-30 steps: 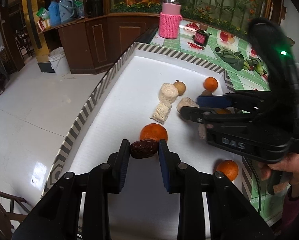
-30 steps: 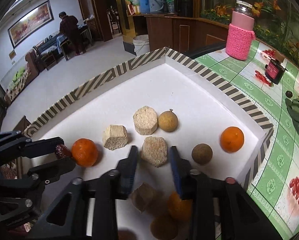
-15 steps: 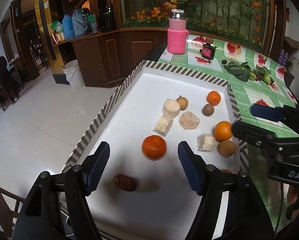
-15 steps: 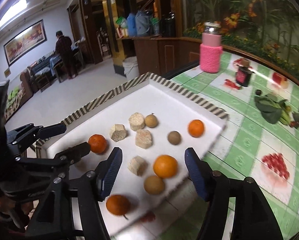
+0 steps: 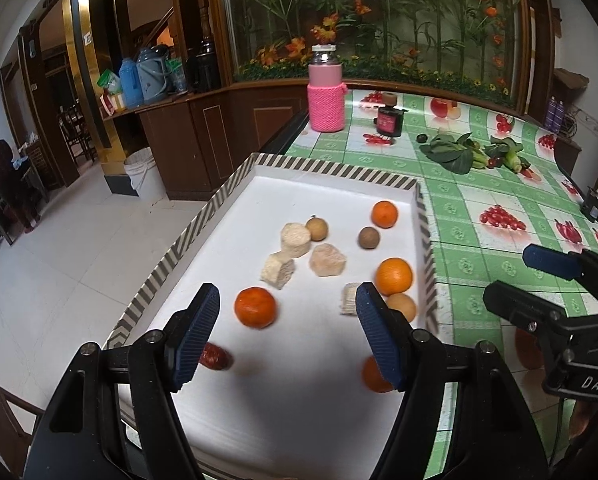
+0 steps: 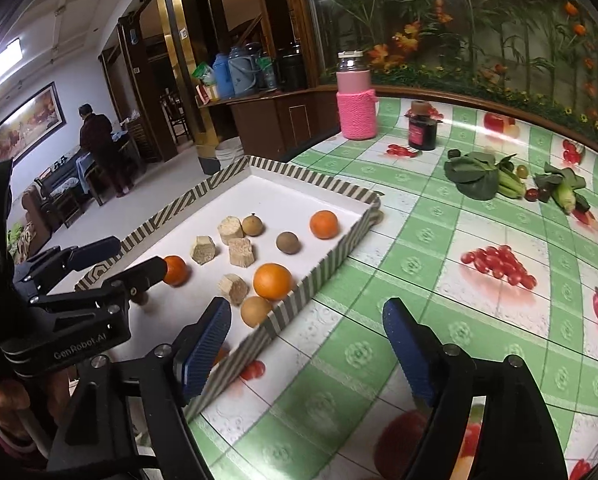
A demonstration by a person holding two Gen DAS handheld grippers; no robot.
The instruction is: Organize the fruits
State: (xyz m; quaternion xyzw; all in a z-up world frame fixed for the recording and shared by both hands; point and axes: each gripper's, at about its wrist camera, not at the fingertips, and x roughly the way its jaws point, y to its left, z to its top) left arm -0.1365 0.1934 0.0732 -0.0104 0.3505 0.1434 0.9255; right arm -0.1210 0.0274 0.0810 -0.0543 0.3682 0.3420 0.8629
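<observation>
The left tongs (image 5: 287, 332) stand open and empty above the tray (image 5: 335, 171); the right tongs (image 6: 307, 344) are opening, empty, over the surface (image 6: 451, 256) beside the tray's right edge; the date (image 5: 215, 357) lies near its front-left corner; group like fruits, gripping gently.

One tray (image 5: 203, 216) holds the fruit. In it lie four oranges: one far (image 5: 384, 214), one at the right wall (image 5: 394, 276), one on the left (image 5: 255, 307), one near, half hidden by a finger (image 5: 373, 376). Three brown round fruits: (image 5: 317, 228), (image 5: 368, 237), (image 5: 402, 306). Four pale cut chunks: (image 5: 295, 239), (image 5: 278, 269), (image 5: 327, 259), (image 5: 350, 298). One dark red date (image 5: 215, 356). On the tablecloth stand one pink bottle (image 5: 326, 96) and one dark jar (image 5: 389, 120).
</observation>
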